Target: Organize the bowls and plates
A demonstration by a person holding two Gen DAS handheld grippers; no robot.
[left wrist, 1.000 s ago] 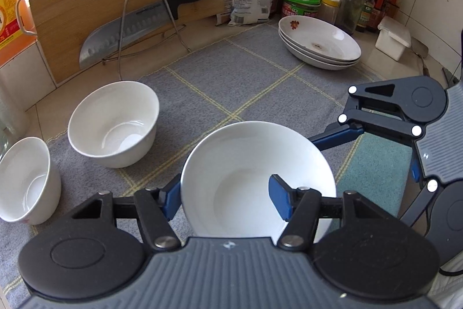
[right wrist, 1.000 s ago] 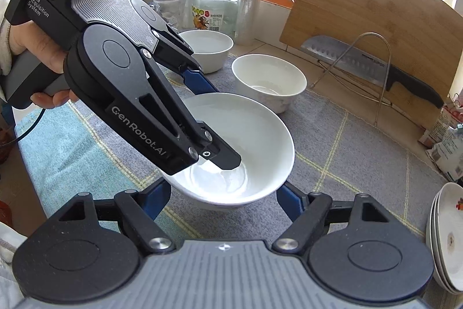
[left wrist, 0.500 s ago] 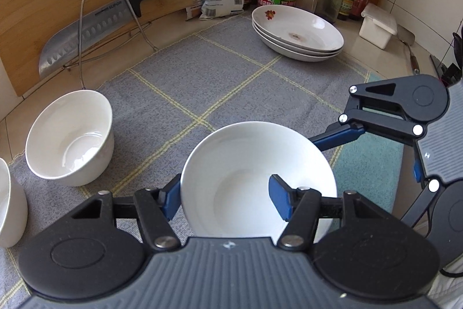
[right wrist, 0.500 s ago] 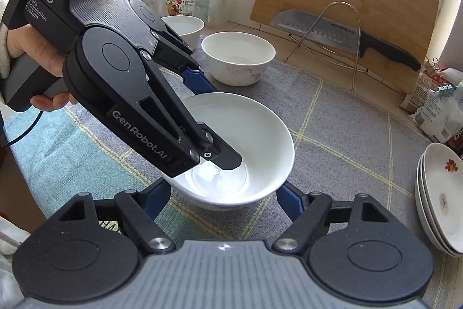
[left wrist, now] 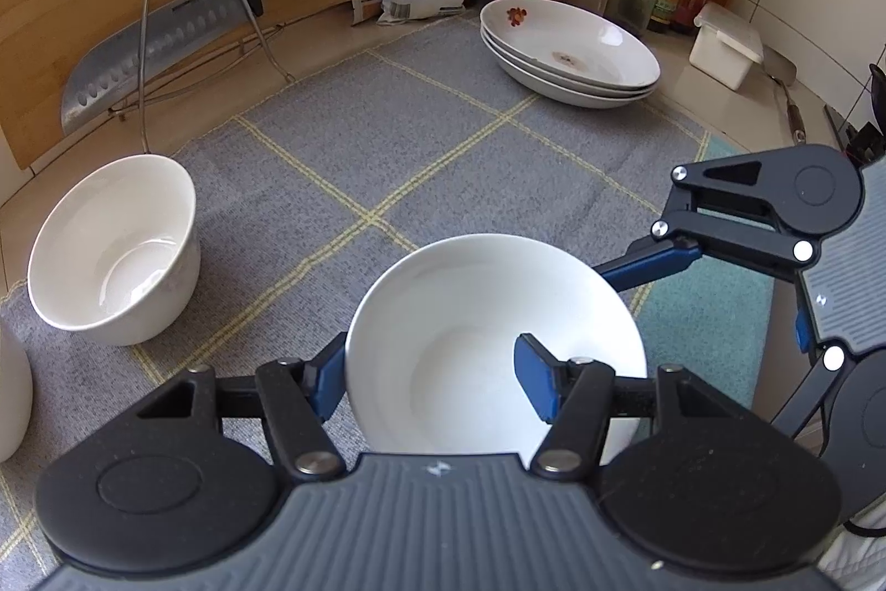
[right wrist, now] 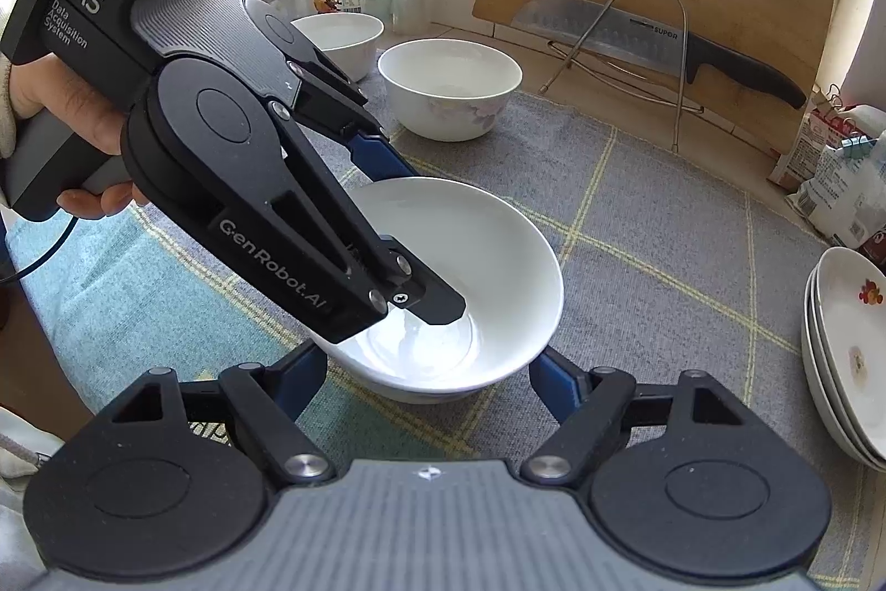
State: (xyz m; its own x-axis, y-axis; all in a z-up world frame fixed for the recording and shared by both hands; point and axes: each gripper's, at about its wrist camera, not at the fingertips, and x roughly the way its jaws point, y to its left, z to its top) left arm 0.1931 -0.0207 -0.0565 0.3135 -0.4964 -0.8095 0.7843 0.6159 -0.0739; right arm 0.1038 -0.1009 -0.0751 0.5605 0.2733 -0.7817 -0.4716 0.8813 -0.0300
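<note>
**Left gripper clamped on the bowl's rim, right jaws spread beside it**

On the far left, in the left wrist view, a deep bowl point(left wrist: 113, 253) stood on the grey mat point(left wrist: 421, 137), with another white bowl point(left wrist: 11, 397) cut off at the edge beside it. Near the middle, the left gripper point(left wrist: 432, 383) was clamped on the near rim of the wide bowl point(left wrist: 487, 336): one blue pad pressed the outside wall, the other sat inside the bowl. The right wrist view showed the same grip, one finger point(right wrist: 429, 300) reaching down into the bowl point(right wrist: 482, 270), a hand point(right wrist: 83, 131) around the handle. The right gripper point(right wrist: 426, 386) stood with jaws apart, its pads low on either side of the bowl's foot; whether they touched it I could not tell. Far right, well apart from both grippers, a stack of plates point(left wrist: 570, 54) lay at the mat's far corner.
</note>
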